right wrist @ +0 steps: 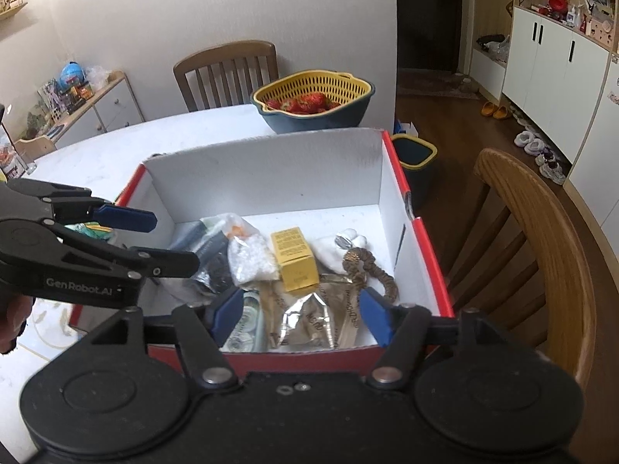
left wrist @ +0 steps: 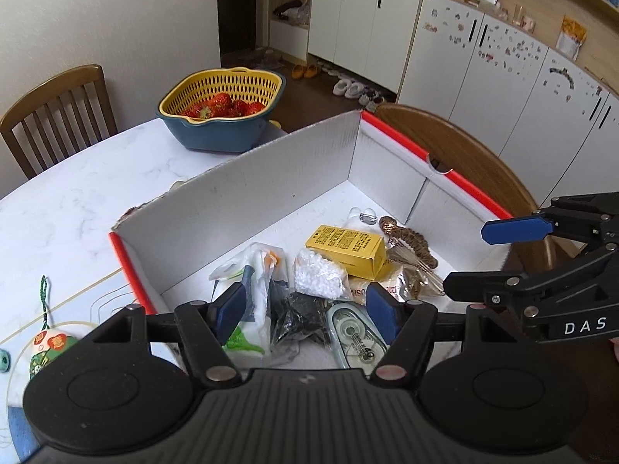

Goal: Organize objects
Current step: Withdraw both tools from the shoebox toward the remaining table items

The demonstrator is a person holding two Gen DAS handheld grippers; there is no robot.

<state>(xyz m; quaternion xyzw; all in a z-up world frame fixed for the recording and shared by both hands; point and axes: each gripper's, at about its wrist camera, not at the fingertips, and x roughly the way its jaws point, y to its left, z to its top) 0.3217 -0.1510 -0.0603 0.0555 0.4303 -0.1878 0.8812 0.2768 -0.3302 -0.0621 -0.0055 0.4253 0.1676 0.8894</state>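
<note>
Both grippers hanging empty above the filled box.

My left gripper (left wrist: 305, 309) and right gripper (right wrist: 298, 315) fingers are spread, holding nothing; sorted items are lying in the white box (right wrist: 267, 170) on the worktop (left wrist: 77, 193). I am advising a clean lift clear. Only the left view is showing a charm (left wrist: 48, 342) outside.

**Legible markings on grippers and box contents**

White letters "DAS" on the black side of the right gripper (left wrist: 499, 255), seen from the left wrist. "GenRobot.AI" in grey on the black body of the left gripper (right wrist: 162, 239), seen from the right wrist. Dense black print on the yellow carton (left wrist: 346, 249), too small to read. Green lettering on the correction tape dispenser (left wrist: 358, 338), illegible.
</note>
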